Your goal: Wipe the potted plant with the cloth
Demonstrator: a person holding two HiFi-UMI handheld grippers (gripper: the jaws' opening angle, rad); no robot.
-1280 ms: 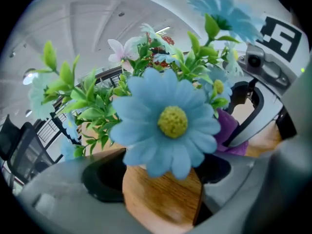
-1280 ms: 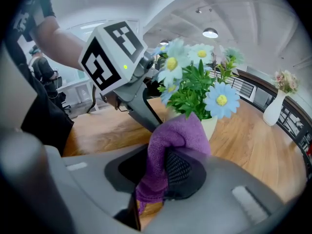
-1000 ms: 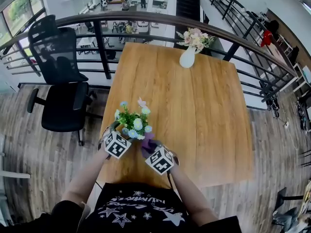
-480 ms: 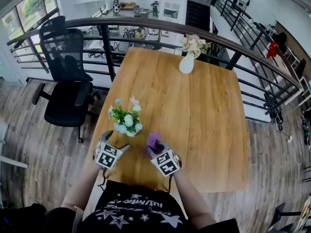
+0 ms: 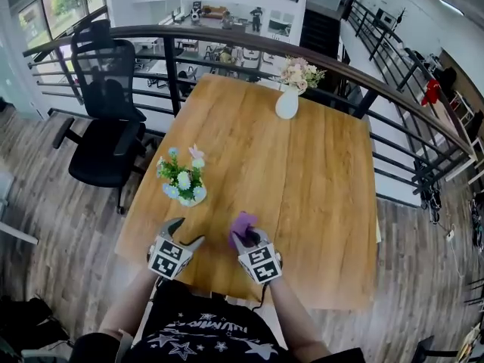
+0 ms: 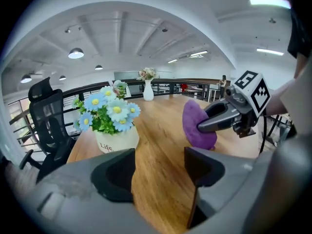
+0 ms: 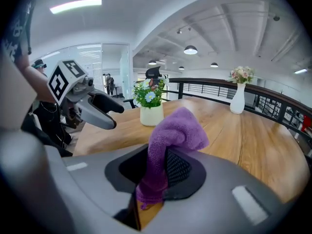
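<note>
A small potted plant with blue and white flowers in a cream pot stands near the table's left edge; it also shows in the left gripper view as the potted plant and in the right gripper view as the potted plant. My right gripper is shut on a purple cloth, which bunches up out of the jaws as the cloth. My left gripper hovers near the front edge, below the plant and apart from it; its jaws are closing with nothing between them.
A white vase of pink flowers stands at the table's far end. A black office chair sits left of the wooden table. A dark railing runs behind the table.
Both grippers have drawn back from the plant toward the table's front edge. The left gripper, which was at the pot, is now apart from it. The cloth stays in the right gripper.
</note>
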